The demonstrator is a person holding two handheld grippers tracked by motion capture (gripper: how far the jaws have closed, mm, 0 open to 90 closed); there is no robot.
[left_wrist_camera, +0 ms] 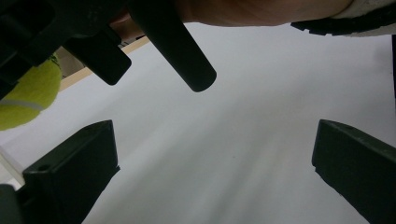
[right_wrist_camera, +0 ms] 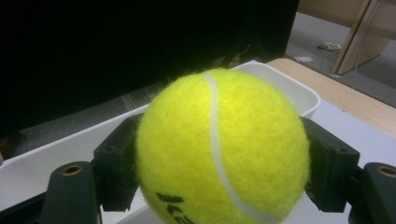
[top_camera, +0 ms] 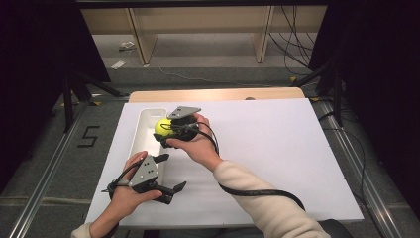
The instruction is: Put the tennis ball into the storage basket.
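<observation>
A yellow tennis ball [top_camera: 162,126] is held above the long white tray [top_camera: 142,130] at the left of the white board. My right gripper [top_camera: 164,133] is shut on the ball, which sits large between the two black jaws in the right gripper view, ball [right_wrist_camera: 223,149] over the tray's rim [right_wrist_camera: 299,93]. My left gripper [top_camera: 171,173] rests low near the board's front left, just right of the tray's near end, jaws wide open with nothing between them. In the left gripper view the ball [left_wrist_camera: 28,95] appears at the upper left, with the right gripper's dark parts beside it.
The white board [top_camera: 277,148] lies on a wooden table [top_camera: 218,94]. A black cable [top_camera: 257,191] trails from the right gripper along the sleeve. Dark stands and floor rails flank the table on both sides.
</observation>
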